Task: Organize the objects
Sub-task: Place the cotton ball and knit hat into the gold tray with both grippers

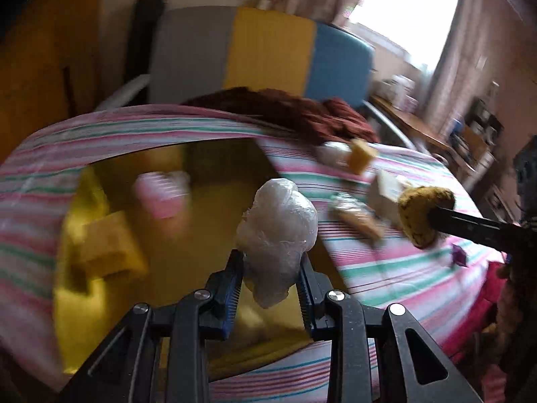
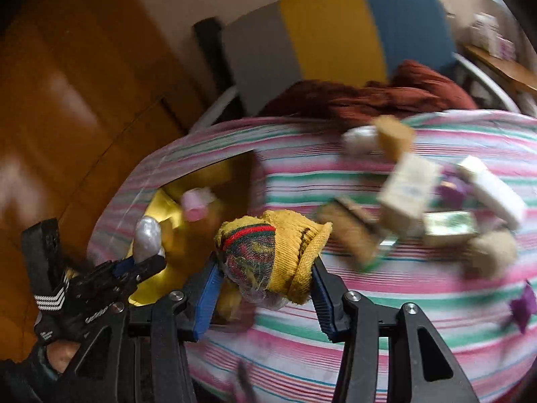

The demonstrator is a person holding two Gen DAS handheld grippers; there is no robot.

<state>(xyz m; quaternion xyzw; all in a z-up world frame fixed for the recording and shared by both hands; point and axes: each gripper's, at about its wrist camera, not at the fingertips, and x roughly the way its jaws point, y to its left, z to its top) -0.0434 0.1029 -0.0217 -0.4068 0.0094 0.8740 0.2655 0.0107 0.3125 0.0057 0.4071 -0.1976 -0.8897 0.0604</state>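
My left gripper (image 1: 270, 268) is shut on a crumpled white plastic bag (image 1: 278, 228) and holds it above a yellow box (image 1: 201, 201) set on the striped bedcover. That bag also shows in the right wrist view (image 2: 147, 236), held by the left gripper (image 2: 141, 262) over the yellow box (image 2: 167, 208). My right gripper (image 2: 265, 278) is shut on a rolled yellow sock (image 2: 278, 252) with red and green stripes, above the cover to the right of the box. The sock (image 1: 424, 213) shows at the right in the left wrist view. A pink item (image 1: 162, 194) and a yellow block (image 1: 107, 238) lie in the box.
Several small boxes and sponges (image 2: 409, 188) lie scattered on the striped cover (image 2: 369, 319) to the right. A dark red cloth (image 2: 369, 97) lies at the far edge. A grey, yellow and blue panel (image 2: 335, 30) stands behind. A wooden wardrobe (image 2: 67, 100) is at the left.
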